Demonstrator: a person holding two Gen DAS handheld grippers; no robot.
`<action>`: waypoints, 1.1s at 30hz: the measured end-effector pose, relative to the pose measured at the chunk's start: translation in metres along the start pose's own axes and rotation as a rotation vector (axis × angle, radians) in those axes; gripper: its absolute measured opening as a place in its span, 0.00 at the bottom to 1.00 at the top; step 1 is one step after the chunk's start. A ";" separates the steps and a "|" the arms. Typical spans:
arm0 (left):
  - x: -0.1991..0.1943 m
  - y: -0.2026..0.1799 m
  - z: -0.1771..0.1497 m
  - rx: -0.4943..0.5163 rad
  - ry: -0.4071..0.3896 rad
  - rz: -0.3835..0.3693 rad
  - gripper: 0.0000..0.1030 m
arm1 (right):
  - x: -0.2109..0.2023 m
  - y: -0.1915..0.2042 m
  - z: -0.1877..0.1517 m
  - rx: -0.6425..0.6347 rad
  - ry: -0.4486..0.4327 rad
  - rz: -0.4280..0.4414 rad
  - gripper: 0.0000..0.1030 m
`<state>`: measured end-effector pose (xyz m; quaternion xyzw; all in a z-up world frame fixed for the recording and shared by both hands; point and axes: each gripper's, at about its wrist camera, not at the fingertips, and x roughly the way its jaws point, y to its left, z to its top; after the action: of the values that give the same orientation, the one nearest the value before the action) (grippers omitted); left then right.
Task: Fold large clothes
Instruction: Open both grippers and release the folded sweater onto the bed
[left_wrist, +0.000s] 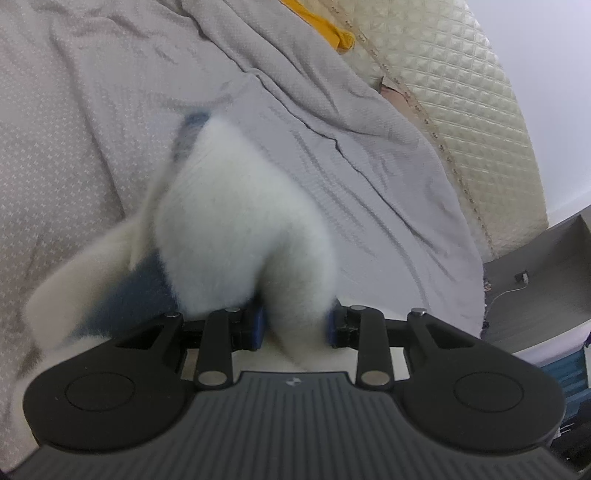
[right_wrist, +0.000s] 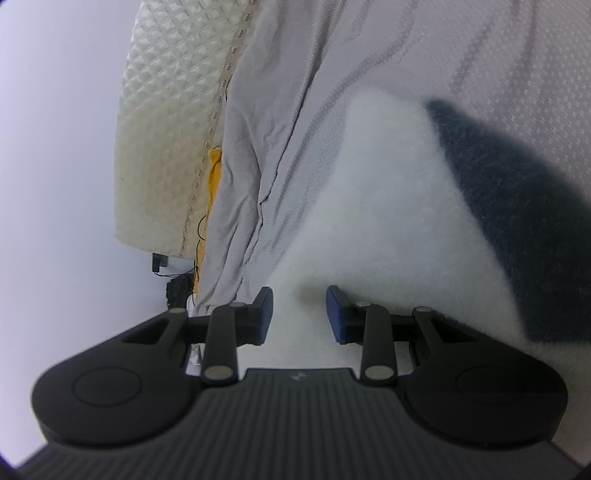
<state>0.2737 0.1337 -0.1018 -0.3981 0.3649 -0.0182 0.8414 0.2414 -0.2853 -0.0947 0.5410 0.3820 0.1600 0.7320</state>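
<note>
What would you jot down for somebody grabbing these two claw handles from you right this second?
Left claw: shut on a bunch of the fluffy white and navy garment, which is lifted above the bed sheet.
Right claw: white fleece sits between its pads, but they don't visibly press it; count it as open.
Things: garment over the grey sheet, cream quilted headboard and a yellow cloth beyond.
Done: the garment is picked up on the left side.
Left: no tidy fold shows yet; lay it down and fold it.
</note>
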 end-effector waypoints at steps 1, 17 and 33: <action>-0.001 0.001 0.000 -0.003 0.001 -0.011 0.35 | 0.000 0.003 0.000 -0.020 -0.001 -0.005 0.34; -0.054 -0.017 -0.018 0.029 -0.060 -0.074 0.68 | -0.022 0.044 -0.035 -0.422 -0.071 -0.146 0.38; -0.029 -0.067 -0.059 0.463 -0.170 0.197 0.68 | -0.014 0.067 -0.061 -0.776 -0.151 -0.334 0.38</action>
<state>0.2330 0.0586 -0.0629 -0.1577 0.3161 0.0140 0.9354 0.1990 -0.2290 -0.0352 0.1666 0.3211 0.1313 0.9230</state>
